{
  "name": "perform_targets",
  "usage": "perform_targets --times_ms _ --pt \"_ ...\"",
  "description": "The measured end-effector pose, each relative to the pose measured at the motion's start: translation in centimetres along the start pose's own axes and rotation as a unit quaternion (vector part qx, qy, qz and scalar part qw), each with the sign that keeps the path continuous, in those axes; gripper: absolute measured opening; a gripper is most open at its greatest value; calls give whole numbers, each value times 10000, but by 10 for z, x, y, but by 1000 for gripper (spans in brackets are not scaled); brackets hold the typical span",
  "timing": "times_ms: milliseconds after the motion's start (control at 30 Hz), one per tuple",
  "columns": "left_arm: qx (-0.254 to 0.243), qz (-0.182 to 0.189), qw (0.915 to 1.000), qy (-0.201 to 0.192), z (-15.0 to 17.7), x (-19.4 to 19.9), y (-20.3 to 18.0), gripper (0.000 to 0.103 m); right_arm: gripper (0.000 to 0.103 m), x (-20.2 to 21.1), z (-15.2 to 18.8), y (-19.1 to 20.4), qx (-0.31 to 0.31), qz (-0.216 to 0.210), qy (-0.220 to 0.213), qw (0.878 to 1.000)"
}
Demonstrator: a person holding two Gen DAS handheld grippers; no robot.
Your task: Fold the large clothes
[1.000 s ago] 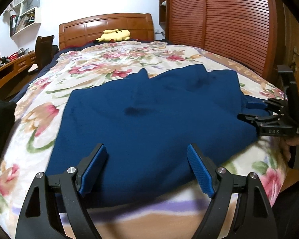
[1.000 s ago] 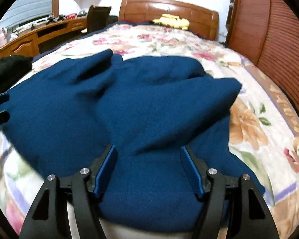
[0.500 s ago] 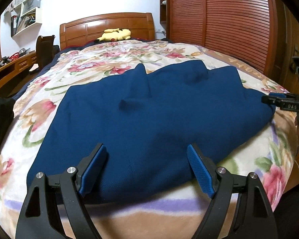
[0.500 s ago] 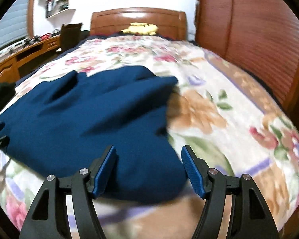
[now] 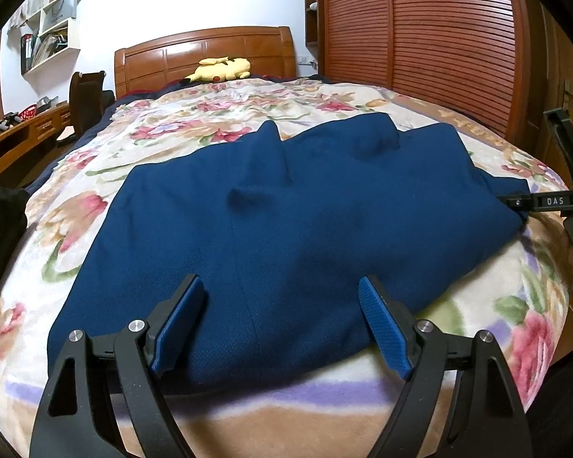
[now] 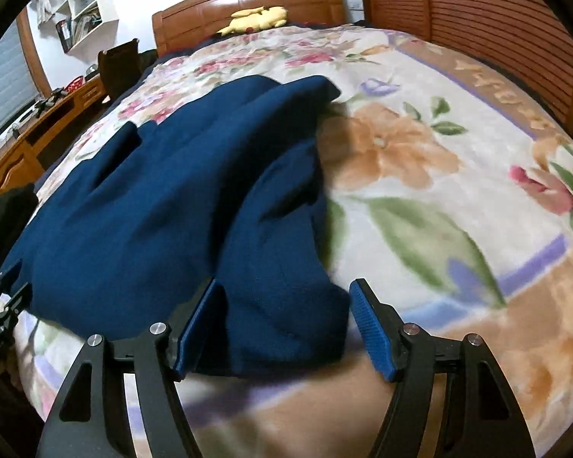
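Note:
A large dark blue garment [image 5: 286,229] lies spread on the bed's floral blanket [image 5: 363,408], partly folded, with a few raised wrinkles. My left gripper [image 5: 282,328] is open, its blue pads either side of the garment's near hem. My right gripper [image 6: 284,330] is open at the garment's [image 6: 172,198] near right corner, with the cloth between its pads. The right gripper also shows side-on at the right edge of the left wrist view [image 5: 515,203], touching the cloth's corner.
A wooden headboard [image 5: 206,53] with a yellow plush toy [image 5: 221,70] stands at the far end. A slatted wooden wardrobe [image 5: 439,38] runs along the right. A desk [image 5: 15,137] and chair [image 5: 86,99] stand at the left.
The right gripper has swung from the garment's middle to its right corner. The garment looks flatter and pulled nearer. The left gripper has stayed open at the near hem.

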State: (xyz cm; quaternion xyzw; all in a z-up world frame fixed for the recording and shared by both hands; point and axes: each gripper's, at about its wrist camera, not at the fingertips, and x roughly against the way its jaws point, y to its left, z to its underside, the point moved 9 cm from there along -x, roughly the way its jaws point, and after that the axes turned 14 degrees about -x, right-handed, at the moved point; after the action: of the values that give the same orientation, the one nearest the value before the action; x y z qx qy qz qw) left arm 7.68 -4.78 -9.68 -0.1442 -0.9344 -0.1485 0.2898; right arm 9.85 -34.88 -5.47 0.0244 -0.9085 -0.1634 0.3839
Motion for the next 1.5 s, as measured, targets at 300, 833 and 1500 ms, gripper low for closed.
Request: perform_targets --times_ms 300,833,1500 --pt "3 1 10000 -5 0 1 0 84 25 2 -12 8 49 -326 -295 9990" --pt "-46 -88 10000 15 2 1 0 84 19 33 -28 29 366 -471 -1149 9916" --pt "477 -46 9983 -329 15 58 60 84 14 53 -43 181 2073 -889 -1391 9643"
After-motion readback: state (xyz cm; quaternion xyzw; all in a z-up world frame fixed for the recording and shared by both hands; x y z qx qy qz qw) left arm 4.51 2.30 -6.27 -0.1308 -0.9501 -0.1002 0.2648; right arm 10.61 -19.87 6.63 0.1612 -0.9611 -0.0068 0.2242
